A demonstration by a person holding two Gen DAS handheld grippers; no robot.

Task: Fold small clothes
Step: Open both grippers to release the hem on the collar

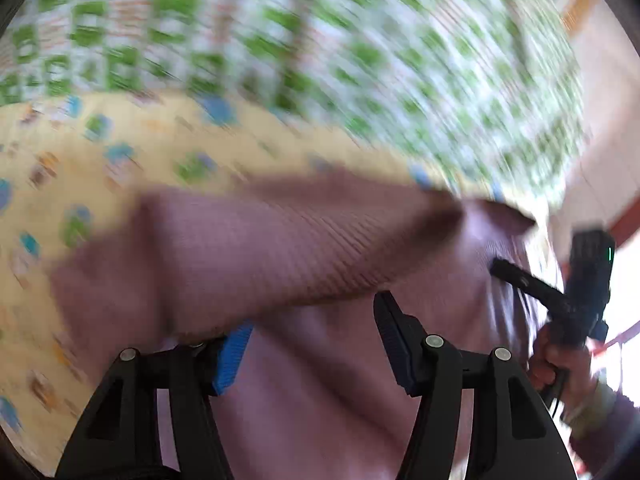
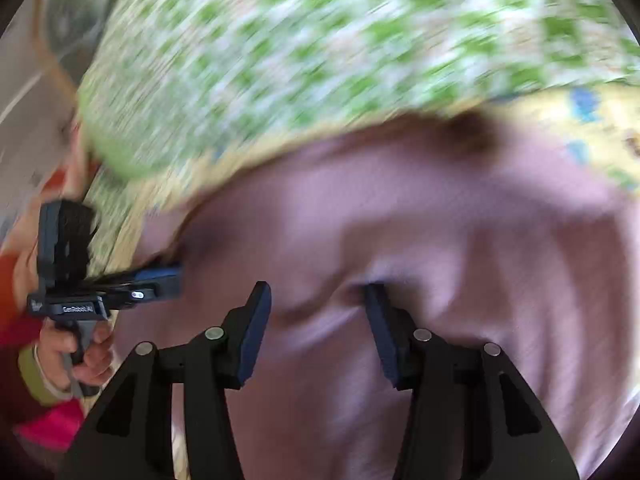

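Note:
A mauve ribbed garment [image 1: 280, 248] lies rumpled on a yellow printed cloth [image 1: 100, 152]. In the left wrist view my left gripper [image 1: 312, 340] stands open over it, and a fold of the garment drapes across the tip of the blue-padded finger [image 1: 232, 356]. In the right wrist view my right gripper [image 2: 318, 312] is open too, above the garment [image 2: 460, 208], its right fingertip [image 2: 376, 300] poking into a crease. No pad presses on cloth. Each view shows the other gripper held in a hand: the right gripper [image 1: 520, 276] and the left gripper [image 2: 160, 280]. Both views are blurred.
A green-and-white checked sheet [image 1: 320, 40] spreads beyond the yellow cloth [image 2: 592, 128], and the sheet [image 2: 320, 40] fills the far side in both views. A hand [image 2: 80, 352] with a green cuff grips the left handle. Red and pink fabric [image 2: 48, 424] sits at the lower left.

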